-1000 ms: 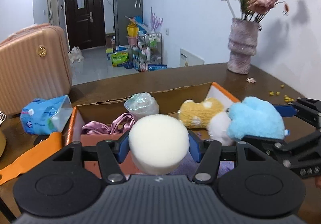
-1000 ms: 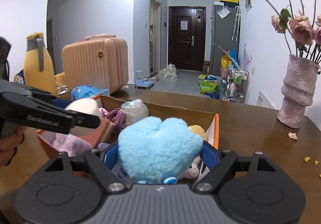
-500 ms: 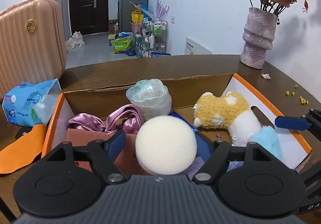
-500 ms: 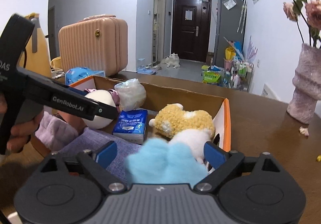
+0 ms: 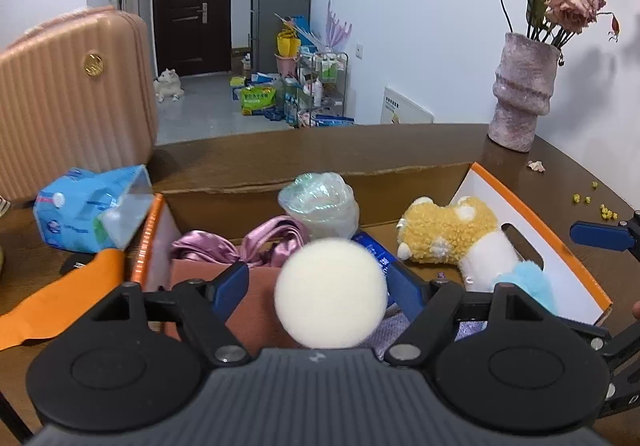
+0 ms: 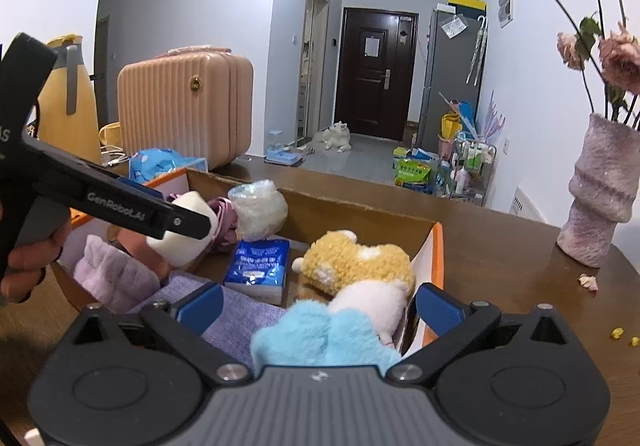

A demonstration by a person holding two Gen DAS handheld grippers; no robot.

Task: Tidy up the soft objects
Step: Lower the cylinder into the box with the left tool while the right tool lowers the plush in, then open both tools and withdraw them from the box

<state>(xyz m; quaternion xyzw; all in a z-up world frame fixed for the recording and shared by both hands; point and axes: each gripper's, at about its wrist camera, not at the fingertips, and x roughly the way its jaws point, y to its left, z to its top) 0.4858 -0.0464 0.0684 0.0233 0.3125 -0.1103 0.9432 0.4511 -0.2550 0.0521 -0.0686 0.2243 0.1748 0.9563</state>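
An open cardboard box (image 5: 532, 214) with orange rim holds soft things: a yellow and white plush (image 5: 452, 232), a pink satin scrunchie (image 5: 256, 244), a clear plastic bag (image 5: 320, 206), a blue tissue pack (image 6: 258, 262) and purple cloth (image 6: 240, 312). My left gripper (image 5: 320, 282) is open over the box, and a cream sponge puff (image 5: 331, 293) sits loose between its fingers. My right gripper (image 6: 318, 304) is open; the blue plush (image 6: 324, 340) lies in the box below it, free of the pads.
A pink suitcase (image 5: 68, 98) and a blue wet-wipes pack (image 5: 88, 214) stand left of the box. A vase of dried roses (image 5: 520, 94) stands at the back right. An orange flap (image 5: 52, 306) lies on the brown table (image 5: 320, 154).
My right gripper opened and let the blue plush drop into the box. My left gripper opened around the cream puff and lowered over the box.
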